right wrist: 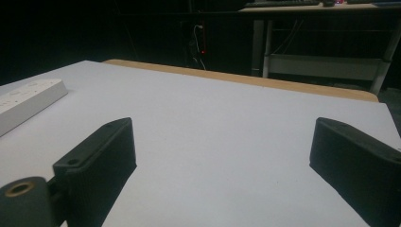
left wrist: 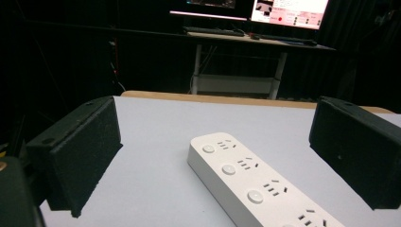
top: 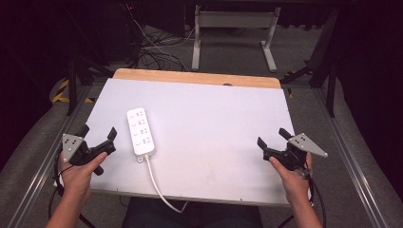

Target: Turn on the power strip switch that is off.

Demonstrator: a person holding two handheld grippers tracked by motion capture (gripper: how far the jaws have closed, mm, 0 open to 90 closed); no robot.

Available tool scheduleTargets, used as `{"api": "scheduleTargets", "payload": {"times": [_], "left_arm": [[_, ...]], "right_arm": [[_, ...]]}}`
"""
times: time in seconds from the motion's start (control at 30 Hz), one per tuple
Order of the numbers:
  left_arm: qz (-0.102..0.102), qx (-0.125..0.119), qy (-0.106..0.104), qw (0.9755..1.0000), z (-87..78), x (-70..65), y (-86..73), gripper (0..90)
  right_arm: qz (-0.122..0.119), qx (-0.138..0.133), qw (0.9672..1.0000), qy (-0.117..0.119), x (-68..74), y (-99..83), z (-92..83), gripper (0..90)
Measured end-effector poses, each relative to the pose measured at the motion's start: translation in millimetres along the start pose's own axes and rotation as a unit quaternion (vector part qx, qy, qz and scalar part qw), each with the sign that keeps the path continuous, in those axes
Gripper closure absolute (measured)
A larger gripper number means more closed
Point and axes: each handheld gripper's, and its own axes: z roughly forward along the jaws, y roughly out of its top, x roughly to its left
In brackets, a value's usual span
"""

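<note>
- Power strip (top: 140, 131) lies flat on the white tabletop (top: 214, 123), left of centre in the high view, sockets facing up, long axis running toward the top of the frame. Probably the thing to be worked on, since nothing else sits on the table.
- Its white cord (top: 157, 183) leaves the near end, runs toward the bottom of the frame and drops over the table's near edge. That keeps the cord clear of the sockets and off the middle of the surface.
- Left gripper (top: 99, 138) sits at lower left of the high view, just beside the strip but not touching. Jaws spread wide apart, nothing between them. In the left gripper view the strip (left wrist: 255, 184) lies ahead, between the two jaws, so the tool seems aimed at it; judged as a ready pose, not a grasp.
- Right gripper (top: 273, 137) at lower right, well apart from the strip. Jaws also wide apart and empty, w/ bare tabletop between them. In the right gripper view the strip's end (right wrist: 28, 101) shows at the left edge.
- Both hands hold the tools low near the table's front edge, roughly mirrored; looks like a neutral start stance, the left being the nearer one for a first reach.
- Desk legs and cables beyond the table, top of the high view; no part in this.
</note>
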Motion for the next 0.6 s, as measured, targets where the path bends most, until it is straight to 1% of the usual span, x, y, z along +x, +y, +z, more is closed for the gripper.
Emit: {"api": "scheduleTargets", "payload": {"times": [0.07, 0.2, 0.3, 0.33, 0.37, 0.4, 0.47, 0.53, 0.57, 0.6], "left_arm": [[-0.002, 0.001, -0.002, 1.0, 0.7, -0.6, -0.4, 3.3], [0.004, 0.002, -0.006, 1.0, 2.2, -2.0, -0.8, 3.8], [0.004, 0.002, -0.006, 1.0, 2.7, -2.1, -0.8, 4.3], [0.004, 0.006, -0.007, 1.0, 3.1, -1.5, -0.8, 7.1], [0.003, 0.008, -0.012, 0.9999, 3.4, -0.8, -0.7, 10.6], [0.003, 0.008, -0.012, 0.9999, 3.4, -0.8, -0.7, 15.3], [0.003, 0.021, -0.029, 0.9993, 4.1, 1.5, 0.2, 22.3], [0.004, 0.025, -0.042, 0.9988, 3.9, 3.2, 1.1, 33.5], [0.004, 0.025, -0.042, 0.9988, 3.9, 3.2, 1.1, 38.0], [0.003, 0.026, -0.056, 0.9981, 3.2, 5.2, 1.6, 44.9]], "right_arm": [[-0.001, 0.0, 1.0, 0.001, 0.4, -0.1, -0.9, 8.1], [0.002, -0.003, 1.0, 0.0, 0.7, 0.3, -2.6, 8.3], [0.004, -0.003, 1.0, 0.0, 0.4, -0.1, -2.7, 8.3], [0.004, -0.001, 1.0, 0.0, 0.3, -0.6, -2.6, 8.4], [0.003, 0.0, 1.0, 0.0, 0.2, -0.7, -2.7, 8.5], [0.002, 0.0, 1.0, 0.001, 0.1, -0.9, -2.9, 8.7], [0.003, 0.001, 1.0, 0.001, -0.2, -1.2, -3.5, 8.8], [0.005, 0.0, 1.0, 0.0, -0.7, -0.8, -4.6, 8.9], [0.005, 0.0, 1.0, 0.0, -0.7, -0.8, -4.6, 8.9], [0.009, -0.003, 1.0, -0.003, -1.5, -0.5, -5.5, 8.9]]}}
